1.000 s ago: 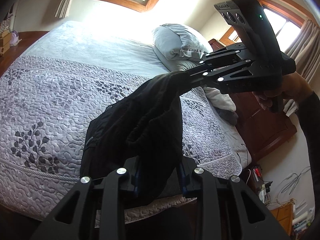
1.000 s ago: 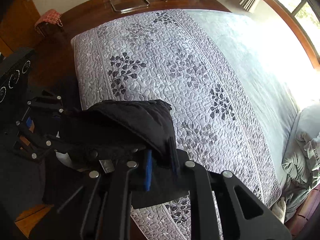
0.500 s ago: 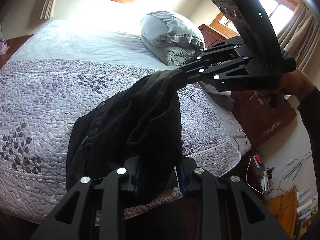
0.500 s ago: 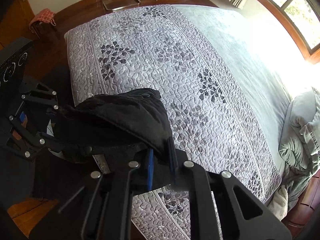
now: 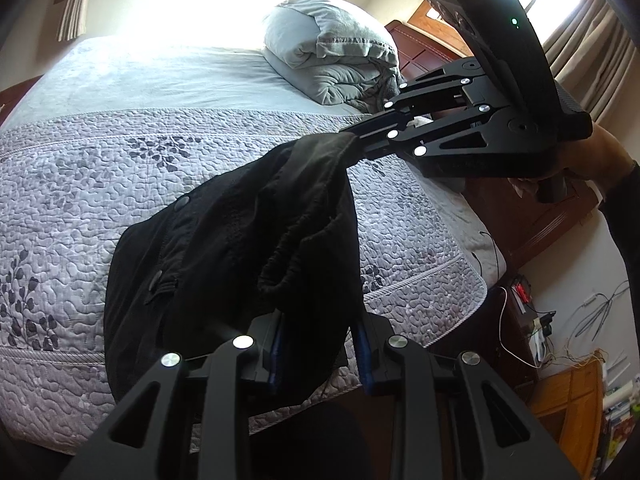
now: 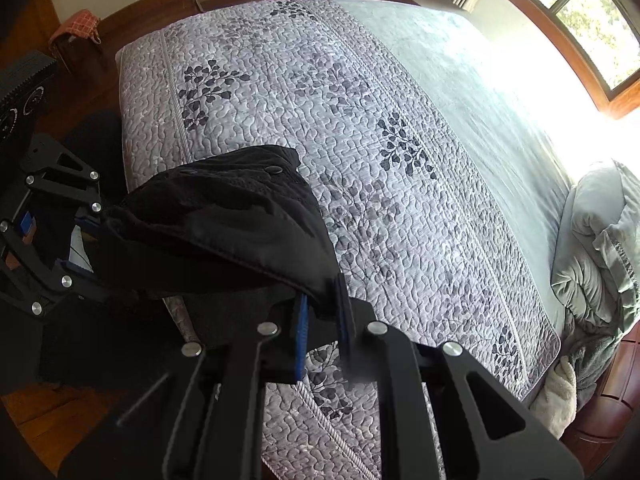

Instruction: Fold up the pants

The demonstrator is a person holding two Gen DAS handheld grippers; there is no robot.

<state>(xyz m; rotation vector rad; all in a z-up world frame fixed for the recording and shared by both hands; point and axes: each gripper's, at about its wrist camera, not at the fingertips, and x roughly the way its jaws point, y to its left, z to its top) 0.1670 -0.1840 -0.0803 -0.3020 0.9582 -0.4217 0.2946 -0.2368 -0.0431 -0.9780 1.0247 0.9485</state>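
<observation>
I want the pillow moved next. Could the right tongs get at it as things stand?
Probably not yet: the right tongs are shut on the pants, also held by the left tongs. The pillow lies unblocked across the bed.

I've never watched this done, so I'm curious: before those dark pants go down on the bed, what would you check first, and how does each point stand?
1. Left hand-held gripper shut on the black fabric pants: ok.
2. Right hand-held gripper shut on the pants: ok.
3. Pants held over the grey quilted bedspread: ok.
4. Pants spread flat between the grippers: not ok, bunched.
5. Legs aligned: cannot tell.
</observation>
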